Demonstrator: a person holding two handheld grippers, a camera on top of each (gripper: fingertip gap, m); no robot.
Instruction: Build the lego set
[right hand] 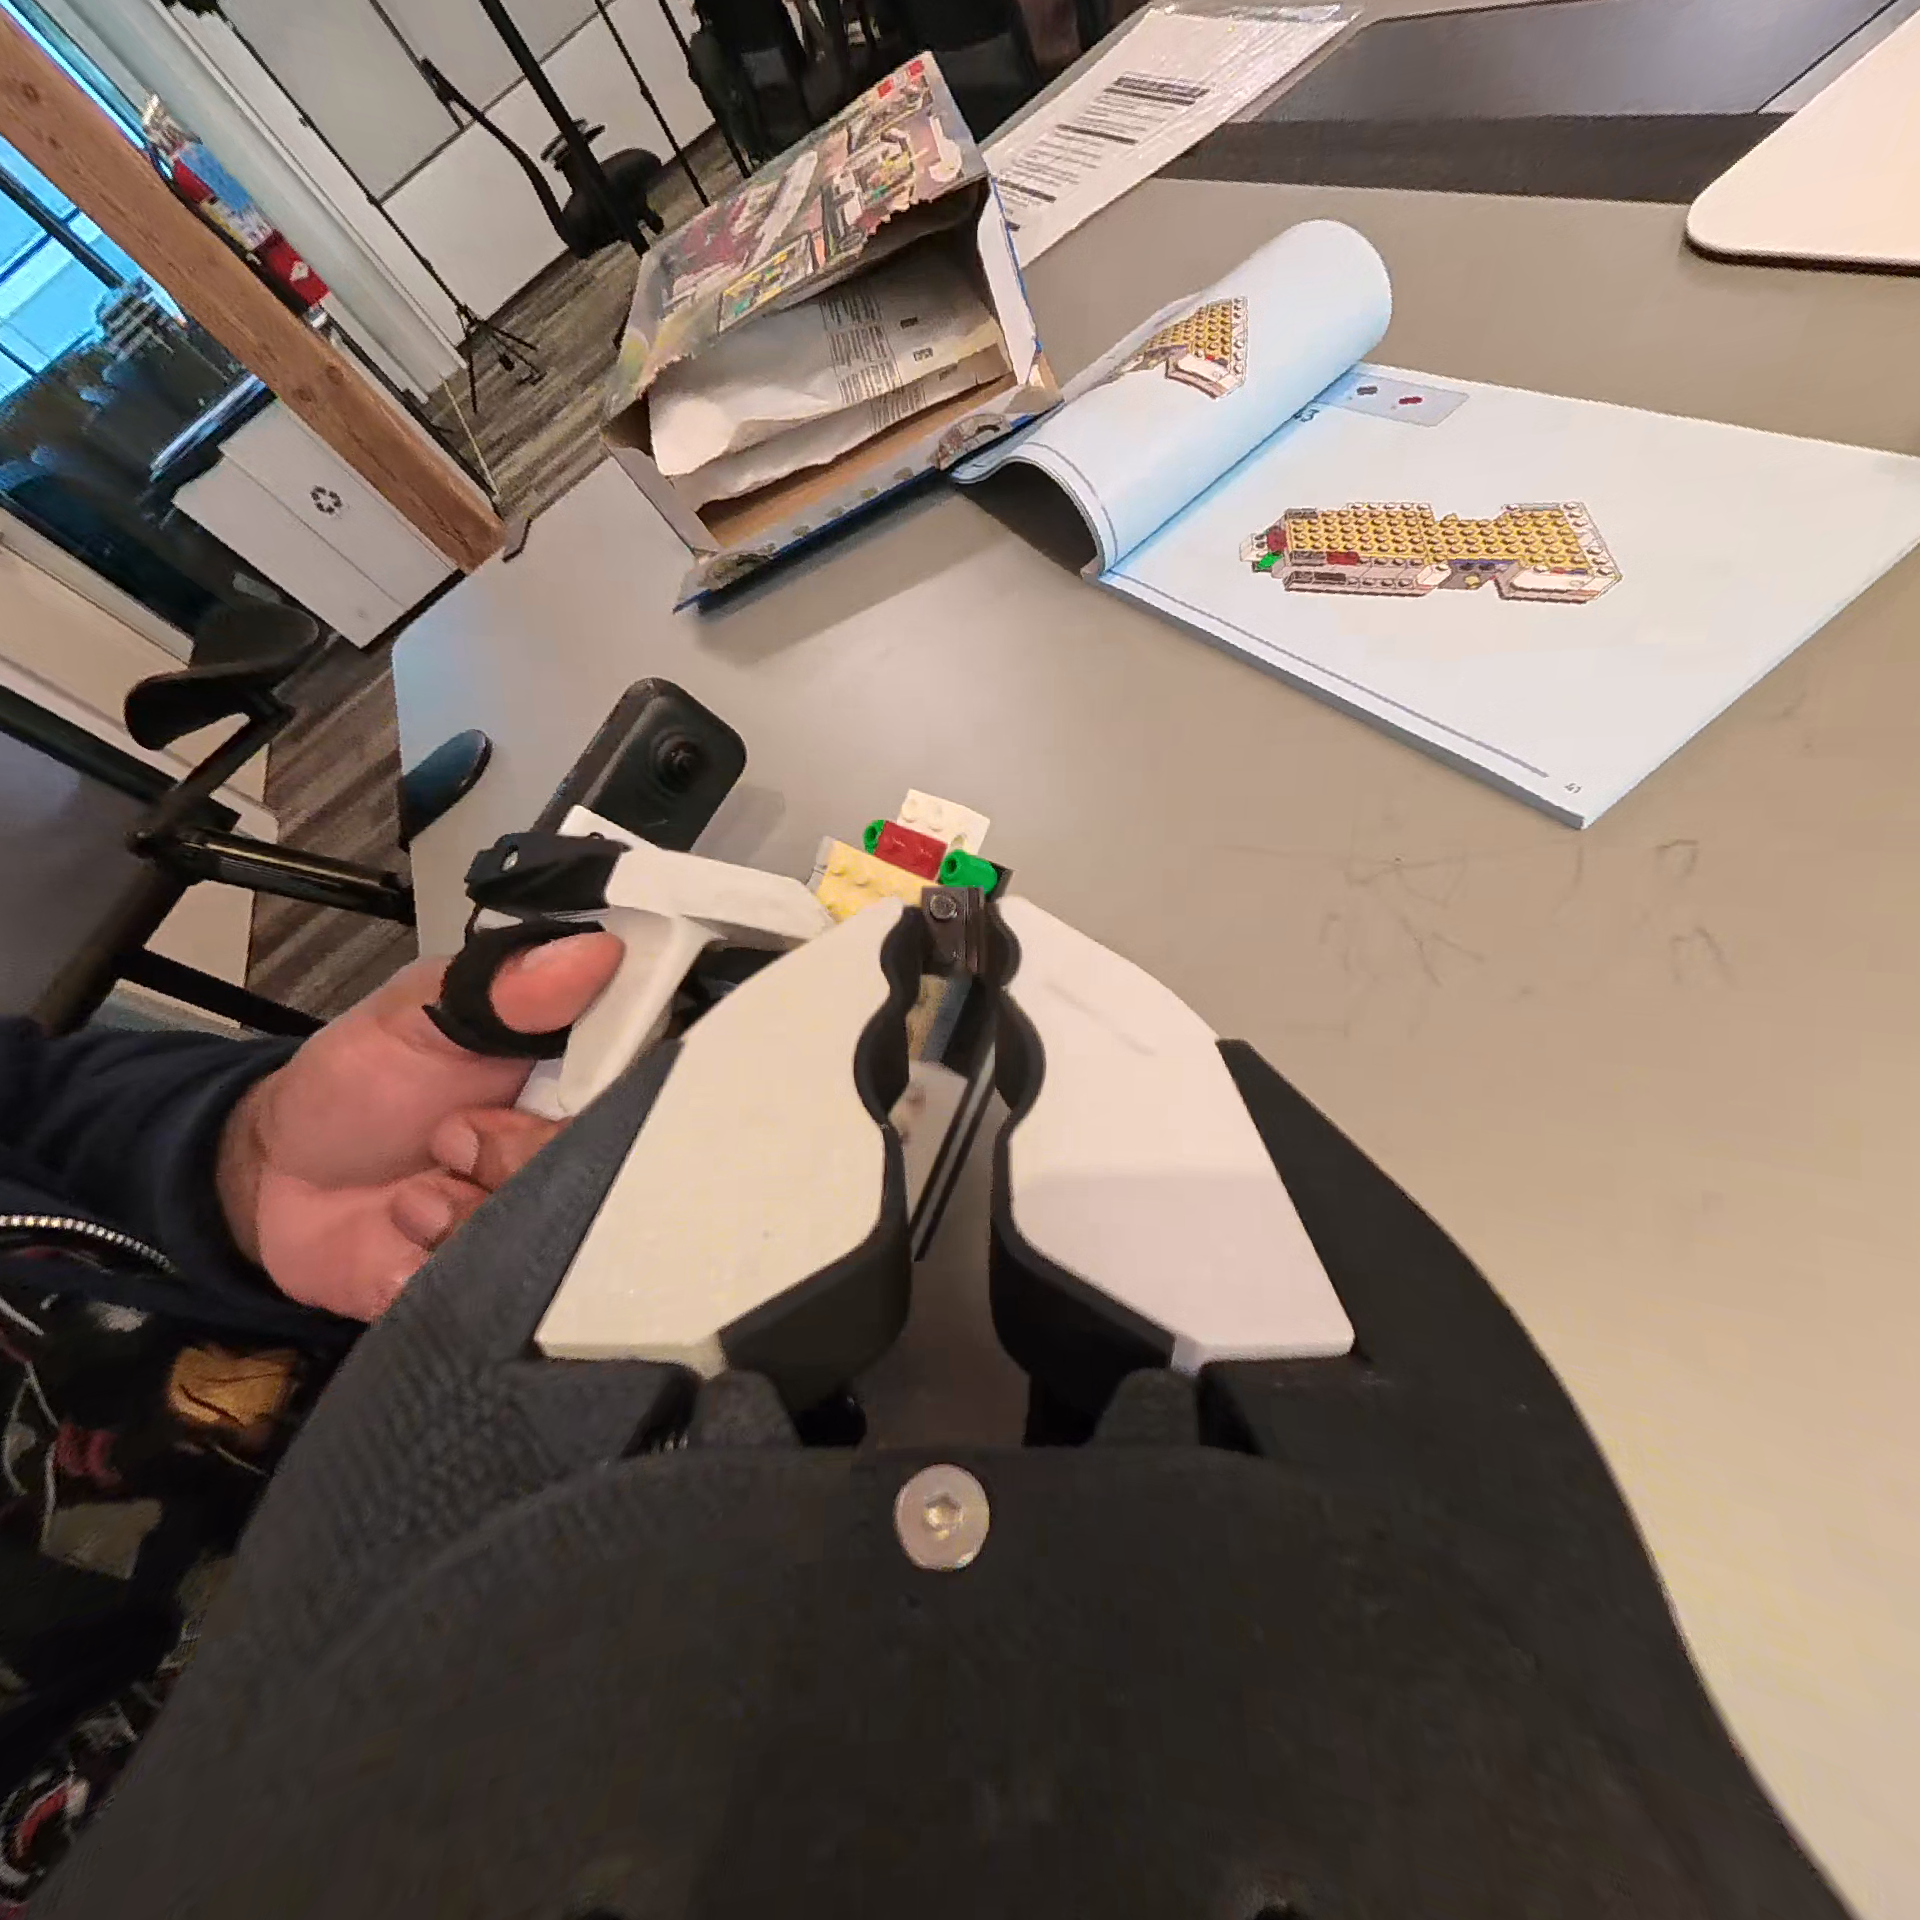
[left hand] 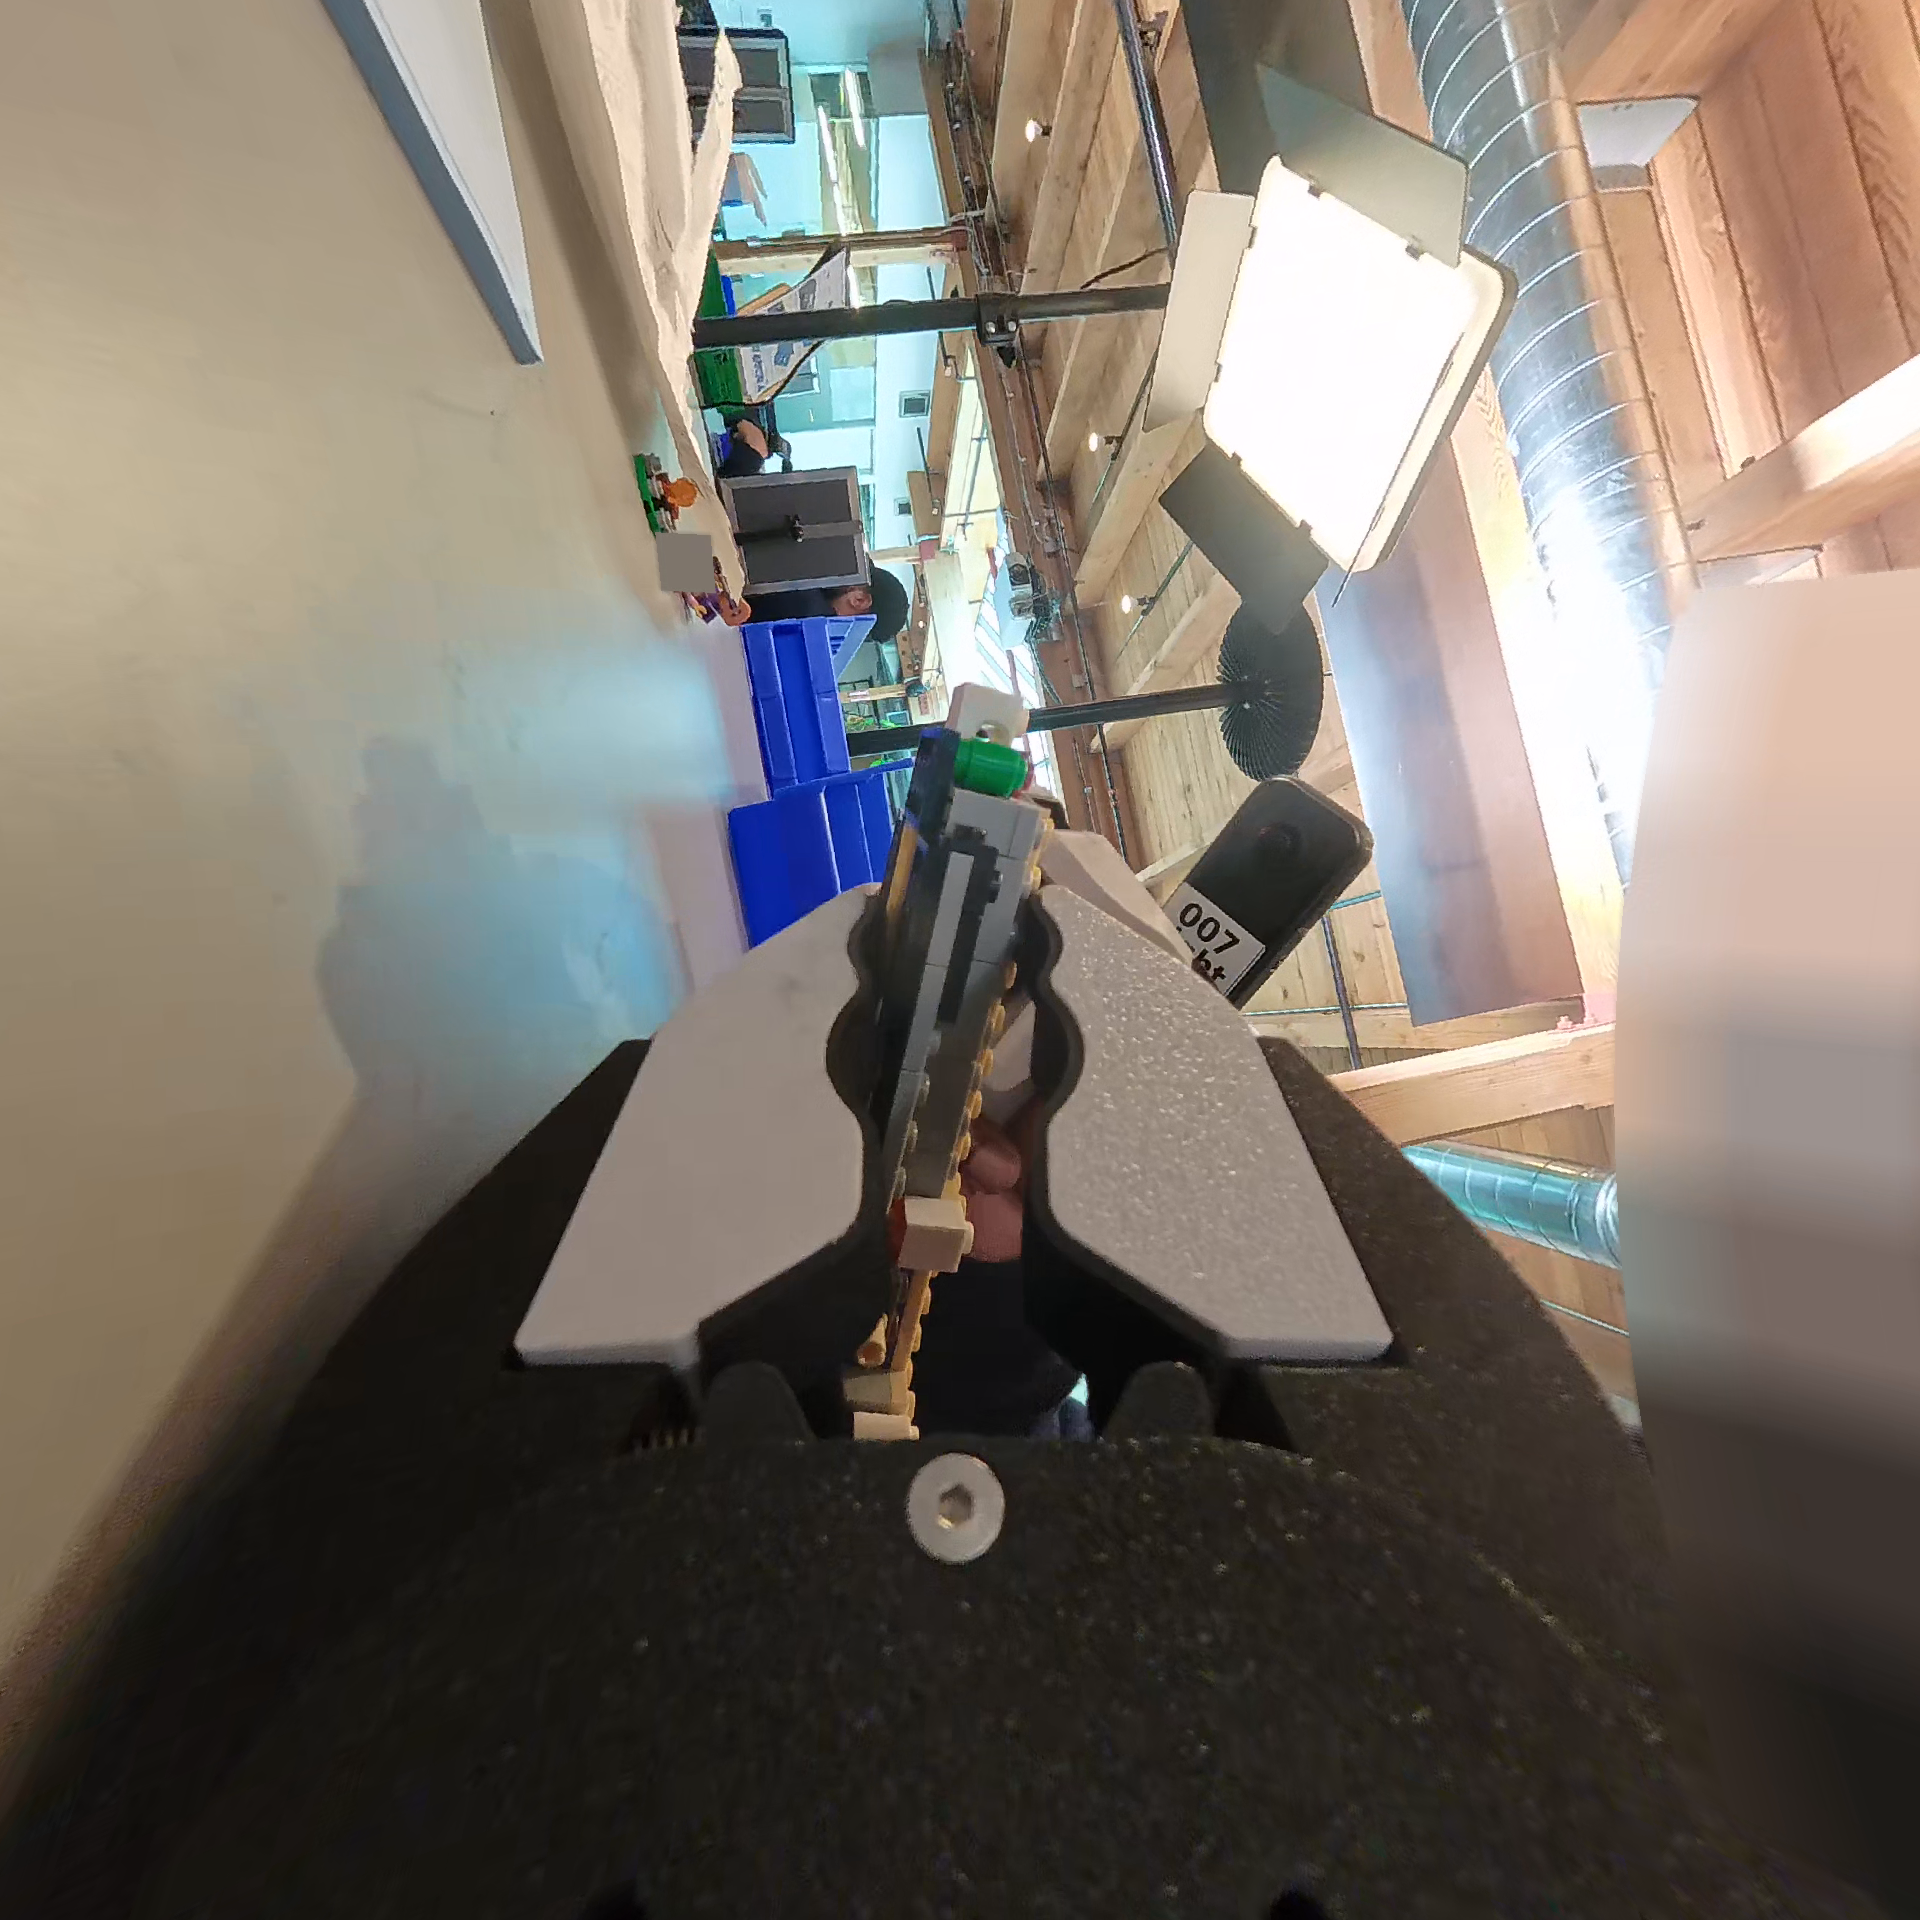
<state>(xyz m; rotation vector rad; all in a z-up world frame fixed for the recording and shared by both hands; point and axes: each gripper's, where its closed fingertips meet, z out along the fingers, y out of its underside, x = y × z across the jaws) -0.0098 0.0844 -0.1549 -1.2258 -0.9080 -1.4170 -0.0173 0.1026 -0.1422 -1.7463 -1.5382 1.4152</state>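
Here, my left gripper [left hand: 951, 914] pinches the rigid, snap-apart brick model [left hand: 961, 883] by its flat sides, while at twelve o'clock my right gripper [right hand: 951, 925] pinches the model's dark edge piece [right hand: 951, 935].

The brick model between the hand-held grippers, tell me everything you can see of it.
The brick model is a long, flat plastic build held edge-on between the left hand-held gripper pads. Grey and black plates layer one face, yellow studs line the other, tan bricks sit near the gripper's base. Its far end carries a red brick, green round pieces and a white plate. The right hand-held gripper grips a dark edge there.
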